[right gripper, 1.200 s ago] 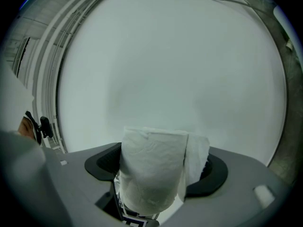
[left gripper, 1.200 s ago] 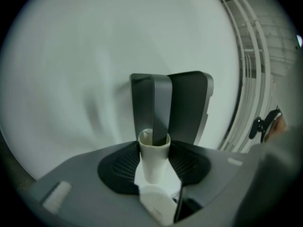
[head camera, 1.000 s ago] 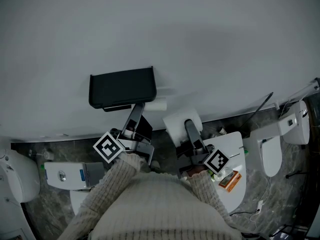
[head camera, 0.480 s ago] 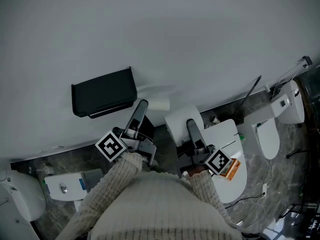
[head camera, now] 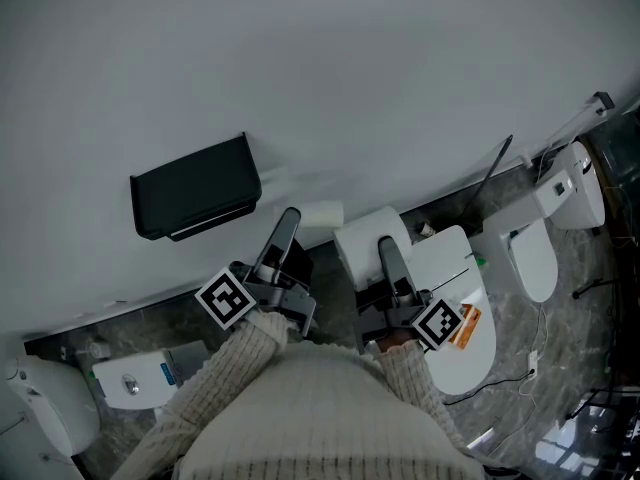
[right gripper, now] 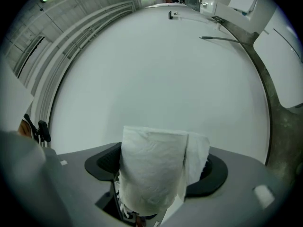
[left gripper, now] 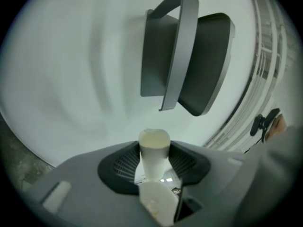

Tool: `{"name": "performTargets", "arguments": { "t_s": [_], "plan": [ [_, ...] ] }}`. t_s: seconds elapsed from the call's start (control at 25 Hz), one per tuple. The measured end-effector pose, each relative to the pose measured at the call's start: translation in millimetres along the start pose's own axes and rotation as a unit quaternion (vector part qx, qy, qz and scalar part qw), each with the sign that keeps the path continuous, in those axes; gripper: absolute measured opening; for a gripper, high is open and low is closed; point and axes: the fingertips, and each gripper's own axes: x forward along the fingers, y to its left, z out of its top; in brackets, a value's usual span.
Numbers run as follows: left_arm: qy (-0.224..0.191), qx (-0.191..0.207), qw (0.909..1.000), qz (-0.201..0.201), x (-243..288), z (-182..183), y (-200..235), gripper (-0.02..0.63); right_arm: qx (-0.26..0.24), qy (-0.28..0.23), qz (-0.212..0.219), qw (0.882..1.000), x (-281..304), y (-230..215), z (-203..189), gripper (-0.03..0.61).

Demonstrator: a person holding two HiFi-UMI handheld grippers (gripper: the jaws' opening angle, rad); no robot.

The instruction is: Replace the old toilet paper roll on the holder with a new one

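My left gripper [head camera: 289, 218] pinches the slim cream tube [head camera: 322, 212], right of the black holder [head camera: 195, 186]. My right gripper [head camera: 385, 249] clasps the full white paper roll [head camera: 362, 236].

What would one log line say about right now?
left gripper: shut on old roll | right gripper: shut on new roll | holder: on wall, no roll

Matte black holder [head camera: 195, 188] against pale grey-white wall [head camera: 400, 68]. Cream old roll core [left gripper: 154, 148]. Bright white new roll [right gripper: 154, 169], crinkled surface. Black-and-white square patterns on marker cubes [head camera: 222, 299]. Cream ribbed knit sleeves [head camera: 240, 353]. Grey marbled floor [head camera: 570, 358]. Orange packet [head camera: 467, 320] on white toilet lid [head camera: 450, 363].
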Motion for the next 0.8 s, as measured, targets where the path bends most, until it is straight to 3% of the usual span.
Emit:
{"name": "performTargets", "arguments": {
  "t_s": [0.44, 0.8],
  "plan": [
    [-0.046, 0.006, 0.9984, 0.031, -46, 19, 4, 0.172, 0.005, 0.004, 0.008, 1.000, 17, 5, -11, 0.393],
    [-0.101, 0.017, 0.9938, 0.042, -89, 46, 2, 0.172, 0.005, 0.041, 0.034, 0.999, 55, 17, -37, 0.393]
  ]
}}
